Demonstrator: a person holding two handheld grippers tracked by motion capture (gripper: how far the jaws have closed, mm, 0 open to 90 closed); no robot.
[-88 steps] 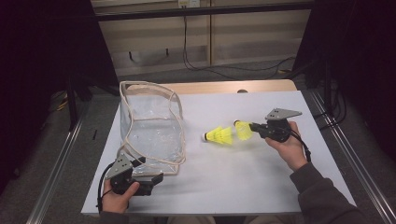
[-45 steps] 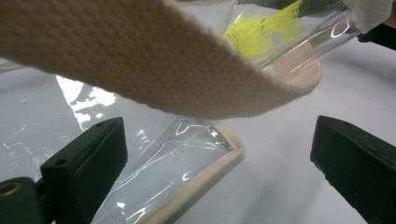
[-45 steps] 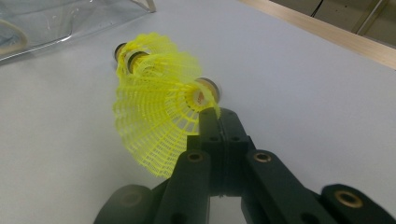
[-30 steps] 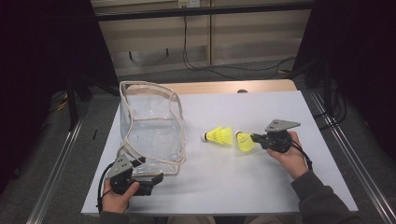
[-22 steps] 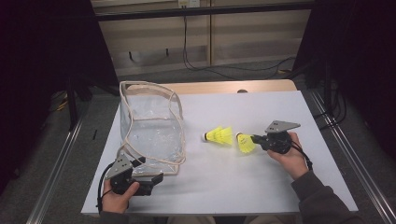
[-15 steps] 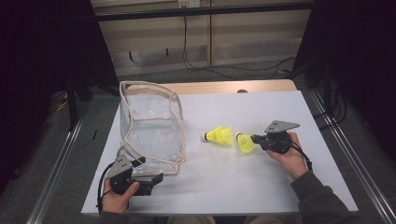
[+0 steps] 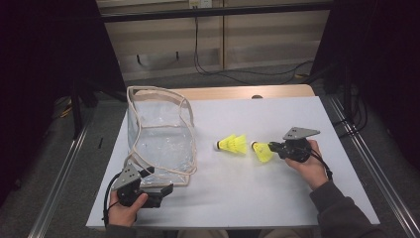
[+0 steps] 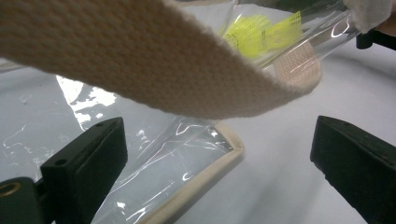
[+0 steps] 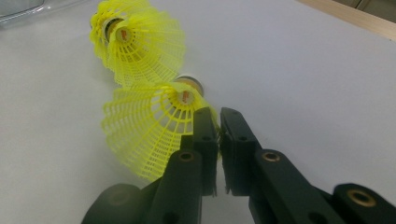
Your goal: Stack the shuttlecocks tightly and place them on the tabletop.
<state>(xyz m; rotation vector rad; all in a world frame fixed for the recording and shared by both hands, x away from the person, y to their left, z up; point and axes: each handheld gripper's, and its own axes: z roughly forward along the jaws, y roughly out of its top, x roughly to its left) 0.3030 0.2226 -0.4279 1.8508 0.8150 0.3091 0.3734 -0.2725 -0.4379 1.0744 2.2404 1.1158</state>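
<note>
A clear plastic bag [image 7: 161, 134] with cream webbing trim lies at the table's left. My left gripper [image 7: 166, 191] sits at its near corner, open, jaws wide apart on either side of the bag's edge [image 8: 187, 154], with the strap [image 8: 140, 60] hanging across above them. Two yellow shuttlecocks lie on the white table. One shuttlecock [image 7: 234, 144] rests free. The other shuttlecock [image 7: 262, 151] lies with its skirt [image 9: 144, 126] at my right gripper [image 9: 218, 114]. Those jaws have just been opening, and a narrow gap shows with the skirt's rim between the tips.
The white table [image 7: 277, 198] has a wooden far edge [image 7: 237, 92]. A person's hands hold both grippers from the near side. Metal rails run along both sides, and cables lie on the floor beyond.
The right gripper has carried its shuttlecock down and nearer, setting it on the table beside the other one. Over the last second both hands stay still.
</note>
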